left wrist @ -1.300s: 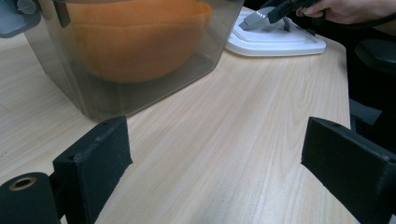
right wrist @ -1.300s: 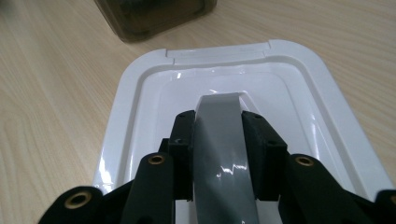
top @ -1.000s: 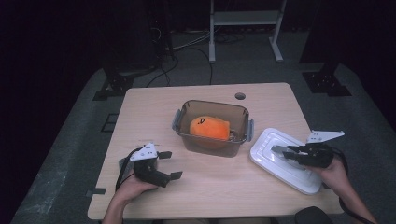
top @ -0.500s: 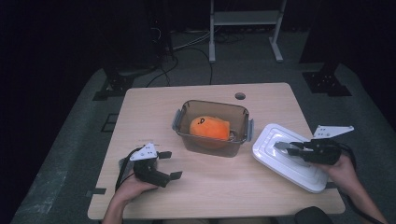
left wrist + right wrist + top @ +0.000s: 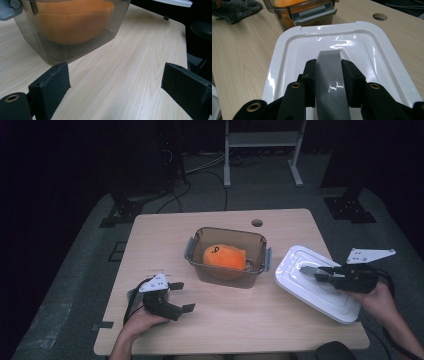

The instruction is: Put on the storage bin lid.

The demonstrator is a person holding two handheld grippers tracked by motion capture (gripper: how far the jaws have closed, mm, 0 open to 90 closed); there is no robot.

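1. The white plastic lid (image 5: 312,282) with the grey handle (image 5: 332,75) is higher now than a second ago, and it tilts above the right side of the light wooden table (image 5: 230,320).
2. The right gripper (image 5: 320,273) has its black jaws squeezed tight on that grey handle.
3. The left gripper (image 5: 181,296) has not moved. Its jaws are wide apart and hold nothing.
4. The brown see-through plastic box (image 5: 227,256) sits in the middle of the table, just beside the lid. A soft orange toy (image 5: 224,256) lies inside it.
5. A round hole (image 5: 257,223) is in the table behind the box.
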